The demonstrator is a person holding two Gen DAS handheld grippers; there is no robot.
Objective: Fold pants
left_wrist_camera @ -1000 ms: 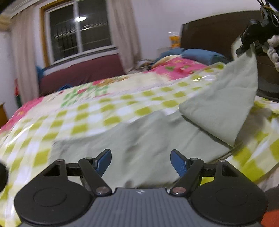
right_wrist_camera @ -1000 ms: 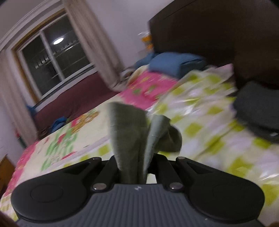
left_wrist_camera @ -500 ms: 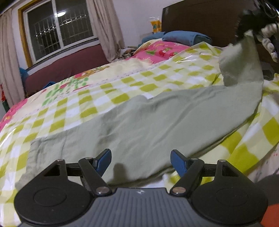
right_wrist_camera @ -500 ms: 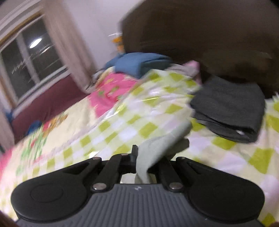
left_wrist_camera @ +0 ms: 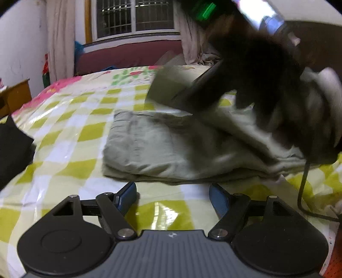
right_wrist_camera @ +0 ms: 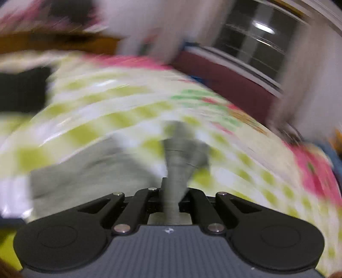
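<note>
Down low, the left gripper (left_wrist_camera: 172, 200) is holding its blue-tipped fingers (left_wrist_camera: 128, 195) spread wide apart with nothing between them, hovering just above the checked bedspread (left_wrist_camera: 85, 132) and pointing at the near edge of the pants (left_wrist_camera: 162, 147). Those grey-green pants are lying on the bed as a partly folded bundle, their left end squared off and layered, their right side rumpled under a raised flap of the same cloth.

From the left wrist view, the right gripper (left_wrist_camera: 245, 70) is showing as a dark, blurred mass over the right part of the pants, with that flap of cloth rising to it. Its own camera is showing the right gripper (right_wrist_camera: 171, 192) clenched on a bunched strip of the pants (right_wrist_camera: 177, 162), which is running up out of the narrow gap between the fingers; the rest of that view is smeared by motion.

Farther out, a dark folded garment (left_wrist_camera: 12, 147) is sitting at the bed's left edge, and a barred window (left_wrist_camera: 136, 17) with a curtain (left_wrist_camera: 57, 38) is standing beyond the foot of the bed.
</note>
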